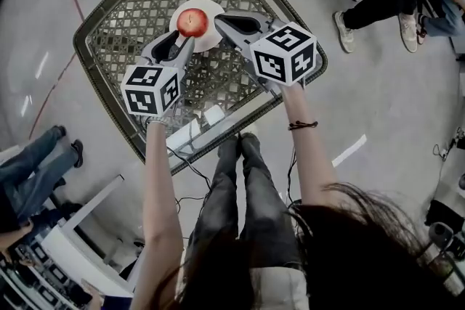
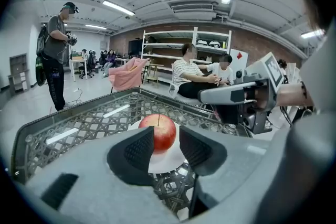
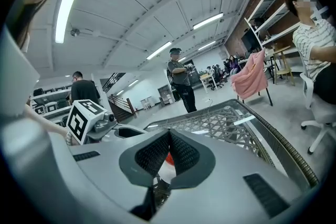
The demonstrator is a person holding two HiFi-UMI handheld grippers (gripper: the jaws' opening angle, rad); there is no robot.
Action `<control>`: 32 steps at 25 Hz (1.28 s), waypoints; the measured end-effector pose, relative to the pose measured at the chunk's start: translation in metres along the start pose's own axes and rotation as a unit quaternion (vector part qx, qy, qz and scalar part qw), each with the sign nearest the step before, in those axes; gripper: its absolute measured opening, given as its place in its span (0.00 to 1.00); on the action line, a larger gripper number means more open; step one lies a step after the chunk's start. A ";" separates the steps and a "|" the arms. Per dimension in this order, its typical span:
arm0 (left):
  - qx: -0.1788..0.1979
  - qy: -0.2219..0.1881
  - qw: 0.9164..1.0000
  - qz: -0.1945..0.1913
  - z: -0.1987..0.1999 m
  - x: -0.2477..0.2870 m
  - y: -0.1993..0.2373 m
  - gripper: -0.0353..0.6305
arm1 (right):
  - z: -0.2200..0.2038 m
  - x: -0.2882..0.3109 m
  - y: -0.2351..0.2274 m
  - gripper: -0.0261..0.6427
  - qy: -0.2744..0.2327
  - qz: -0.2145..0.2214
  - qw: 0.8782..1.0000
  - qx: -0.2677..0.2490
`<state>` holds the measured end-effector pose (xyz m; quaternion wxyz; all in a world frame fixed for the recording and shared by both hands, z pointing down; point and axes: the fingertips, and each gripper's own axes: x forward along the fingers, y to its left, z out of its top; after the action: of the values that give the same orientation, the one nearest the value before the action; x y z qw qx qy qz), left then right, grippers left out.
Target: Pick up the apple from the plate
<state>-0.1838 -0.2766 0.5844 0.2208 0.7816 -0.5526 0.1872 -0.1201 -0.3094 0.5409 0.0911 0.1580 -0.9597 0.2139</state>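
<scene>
Desk point(image 1: 116, 33): a big square desk with a woven criss-cross top and a raised edge.

Right tool point(image 3: 168, 135): its two jaws are pressed together at the tips, with nothing between them. It hangs just beside the plate, on the apple's right side.

Left tool point(image 2: 167, 140): its jaws stand a little apart and hold nothing. They point at the apple. The tips are near the plate's near edge and do not touch the fruit.

Plate point(image 1: 209, 41): small, round and white, toward the far side of the desk.

Apple point(image 1: 192, 23): red and round, sitting in the middle of the plate.

Doing it well: I think the left tool is the one going for the apple. Its gap looks thinner than the apple, so the jaws should open wider first. Then they should slide in level, one jaw on each side of the fattest part. A soft squeeze would stop the apple rolling or popping out. A straight lift would leave the plate where it is.

Hard to see: in the right gripper view, the jaws cover nearly all of the apple. Only a red sliver and a bit of white plate show. I cannot tell if the right tool's tips touch the plate.
</scene>
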 end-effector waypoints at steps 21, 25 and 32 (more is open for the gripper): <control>0.041 0.010 0.999 0.001 -0.007 0.037 0.015 0.57 | -0.026 0.008 -0.022 0.05 -0.001 -0.009 1.000 0.009; 0.055 0.013 0.998 -0.003 -0.010 0.046 0.016 0.60 | -0.031 0.010 -0.026 0.05 -0.001 -0.009 1.000 0.011; 0.075 0.010 0.997 -0.004 -0.008 0.058 0.018 0.64 | -0.034 0.015 -0.032 0.05 -0.001 -0.008 1.000 0.011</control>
<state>-0.1825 -0.3226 0.6244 0.1674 0.7965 -0.5315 0.2347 -0.1198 -0.3260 0.5867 0.0899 0.1675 -0.9559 0.2239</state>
